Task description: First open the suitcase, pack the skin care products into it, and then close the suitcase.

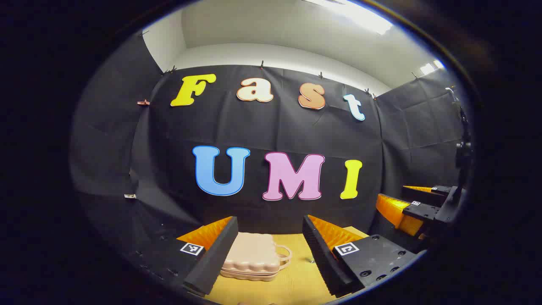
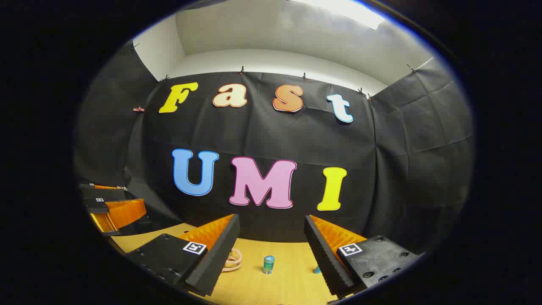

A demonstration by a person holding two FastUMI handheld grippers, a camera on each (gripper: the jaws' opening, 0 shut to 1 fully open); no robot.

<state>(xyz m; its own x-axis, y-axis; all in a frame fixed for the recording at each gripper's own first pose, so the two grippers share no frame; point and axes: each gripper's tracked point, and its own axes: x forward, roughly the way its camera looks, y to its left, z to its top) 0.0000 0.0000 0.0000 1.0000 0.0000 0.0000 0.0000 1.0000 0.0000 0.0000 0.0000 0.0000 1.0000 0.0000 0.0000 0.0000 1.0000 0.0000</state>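
Observation:
A small pale pink suitcase [image 1: 252,257] lies closed on the wooden table [image 1: 296,279], its handle [image 1: 286,254] pointing right. My left gripper [image 1: 269,237] hovers open above and in front of it, nothing between its fingers. In the right gripper view my right gripper [image 2: 271,239] is open too, empty, above the table [image 2: 275,288]. A small teal bottle [image 2: 268,264] stands upright on the wood between its fingers, farther off. A second bluish item [image 2: 316,269] peeks out beside the right finger. The suitcase handle [image 2: 232,259] shows next to the left finger.
The other gripper [image 1: 413,207] hangs at the right of the left gripper view, and the other gripper [image 2: 112,207] shows at the left of the right gripper view. Black cloth walls close the booth behind and on both sides.

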